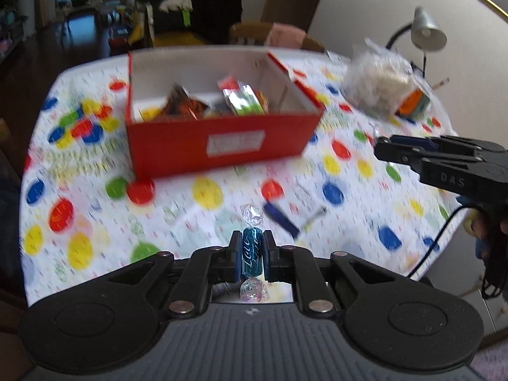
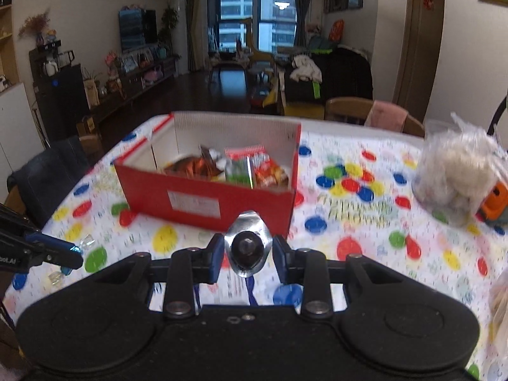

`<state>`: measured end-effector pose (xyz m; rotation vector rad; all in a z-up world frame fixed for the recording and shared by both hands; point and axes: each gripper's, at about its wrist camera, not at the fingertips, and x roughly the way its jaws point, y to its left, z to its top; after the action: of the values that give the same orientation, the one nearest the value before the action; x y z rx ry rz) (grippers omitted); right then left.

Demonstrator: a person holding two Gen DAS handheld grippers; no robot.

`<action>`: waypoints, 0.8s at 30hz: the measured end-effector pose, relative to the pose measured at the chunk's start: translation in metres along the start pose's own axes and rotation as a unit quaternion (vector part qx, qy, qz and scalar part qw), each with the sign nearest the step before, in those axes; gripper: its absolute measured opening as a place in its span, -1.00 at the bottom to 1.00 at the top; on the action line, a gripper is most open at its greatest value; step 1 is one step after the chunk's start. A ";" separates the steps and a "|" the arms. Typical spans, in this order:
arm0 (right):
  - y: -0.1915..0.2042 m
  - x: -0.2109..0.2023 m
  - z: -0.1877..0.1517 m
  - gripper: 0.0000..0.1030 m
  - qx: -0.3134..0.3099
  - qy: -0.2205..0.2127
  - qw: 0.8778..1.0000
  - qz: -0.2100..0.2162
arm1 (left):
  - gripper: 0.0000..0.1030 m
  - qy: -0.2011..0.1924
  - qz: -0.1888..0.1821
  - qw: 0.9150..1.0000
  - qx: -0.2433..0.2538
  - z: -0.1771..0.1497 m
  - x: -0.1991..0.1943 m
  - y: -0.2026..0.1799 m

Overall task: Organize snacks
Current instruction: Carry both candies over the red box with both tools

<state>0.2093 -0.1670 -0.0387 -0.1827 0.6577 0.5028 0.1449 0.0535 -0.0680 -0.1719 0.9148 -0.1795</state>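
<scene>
My left gripper (image 1: pixel 252 255) is shut on a blue twist-wrapped candy (image 1: pixel 252 250) held upright above the table. An open red box (image 1: pixel 222 141) with several snack packets (image 1: pixel 243 100) inside stands beyond it on the dotted tablecloth. A blue stick-shaped packet (image 1: pixel 282 220) lies on the cloth just past the candy. My right gripper (image 2: pixel 247 250) is shut on a silver foil-wrapped snack with a dark round centre (image 2: pixel 247 245), held in front of the red box (image 2: pixel 209 195). The right gripper (image 1: pixel 382 147) shows side-on at the right edge of the left wrist view. The left gripper (image 2: pixel 74 254) shows at the left edge of the right wrist view.
A clear plastic bag of pale puffy snacks (image 1: pixel 376 87) sits at the table's far right beside an orange and green item (image 1: pixel 412 104). A desk lamp (image 1: pixel 427 30) stands behind it. Chairs (image 2: pixel 374 112) line the far table edge, and a dark chair (image 2: pixel 47 174) stands at the left.
</scene>
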 end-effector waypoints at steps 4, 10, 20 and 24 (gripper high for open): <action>0.003 -0.003 0.021 -0.39 -0.002 -0.019 1.000 0.001 | -0.76 -0.026 0.013 1.000 -0.013 0.022 -0.009 0.007; 0.008 0.003 0.051 -0.39 -0.022 -0.039 0.999 0.008 | -0.76 -0.057 0.030 0.998 -0.025 0.058 -0.017 0.013; -0.011 0.057 0.097 -0.39 -0.026 -0.029 0.999 0.029 | -0.76 -0.063 0.071 0.994 -0.047 0.111 0.006 0.025; -0.019 0.084 0.109 -0.39 -0.023 -0.014 0.999 0.036 | -0.76 -0.050 0.090 0.993 -0.056 0.130 0.026 0.031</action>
<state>0.3349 -0.1163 -0.0063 -0.1946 0.6273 0.5898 0.2666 0.0871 -0.0171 -0.1997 0.8367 0.0485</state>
